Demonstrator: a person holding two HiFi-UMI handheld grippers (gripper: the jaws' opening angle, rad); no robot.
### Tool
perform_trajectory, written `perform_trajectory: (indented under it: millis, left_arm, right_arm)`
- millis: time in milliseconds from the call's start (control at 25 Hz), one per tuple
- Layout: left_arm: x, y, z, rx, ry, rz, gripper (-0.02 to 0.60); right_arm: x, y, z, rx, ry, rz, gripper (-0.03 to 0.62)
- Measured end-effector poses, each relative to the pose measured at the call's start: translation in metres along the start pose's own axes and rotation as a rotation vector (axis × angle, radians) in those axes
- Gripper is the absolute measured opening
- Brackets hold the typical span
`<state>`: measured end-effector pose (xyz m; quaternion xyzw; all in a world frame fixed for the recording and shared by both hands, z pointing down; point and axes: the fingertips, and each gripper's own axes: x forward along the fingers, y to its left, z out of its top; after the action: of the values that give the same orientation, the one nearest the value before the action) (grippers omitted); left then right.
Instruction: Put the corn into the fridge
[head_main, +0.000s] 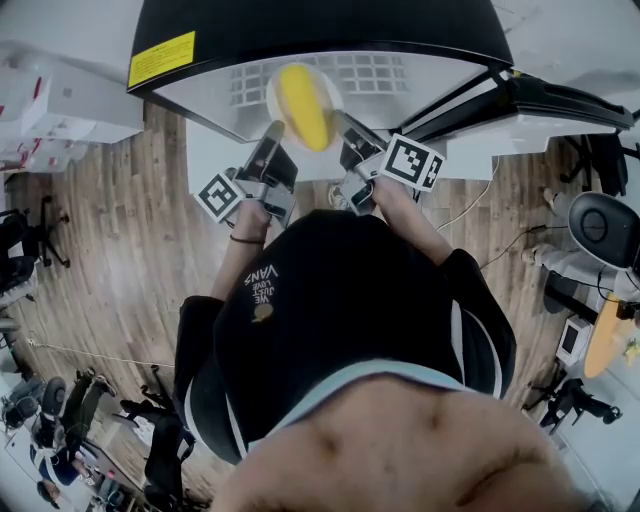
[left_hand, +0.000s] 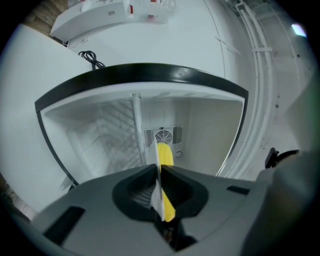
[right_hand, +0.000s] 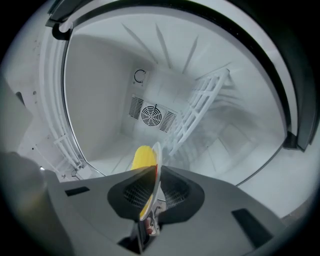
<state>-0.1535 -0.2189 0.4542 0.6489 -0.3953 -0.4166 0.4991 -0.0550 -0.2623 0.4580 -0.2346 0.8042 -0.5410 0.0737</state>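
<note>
A yellow corn cob (head_main: 303, 102) lies on a small white plate (head_main: 278, 92) held level in front of the open fridge (head_main: 420, 75). My left gripper (head_main: 272, 133) is shut on the plate's left rim and my right gripper (head_main: 342, 127) is shut on its right rim. In the left gripper view the plate (left_hand: 158, 192) shows edge-on between the shut jaws (left_hand: 159, 170), with the corn (left_hand: 165, 154) beyond. The right gripper view shows the same: plate rim (right_hand: 157, 165) pinched in the gripper (right_hand: 157, 171), corn (right_hand: 142, 157) behind it. The white fridge cavity (right_hand: 100, 100) fills the view ahead.
A white wire shelf (right_hand: 200, 107) stands tilted inside the fridge, and a round fan vent (right_hand: 150, 115) sits on the back wall. The open fridge door (head_main: 560, 100) with its racks (right_hand: 60, 130) is at the right. Office chairs (head_main: 600, 225) stand on the wooden floor.
</note>
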Motion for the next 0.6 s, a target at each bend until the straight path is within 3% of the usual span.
perform_trajectory:
  millis: [600]
  left_arm:
    - [0.009,0.007,0.008,-0.077,-0.039,-0.017,0.037]
  right_arm:
    - [0.013,-0.008,0.011,0.013,0.012,-0.021,0.028]
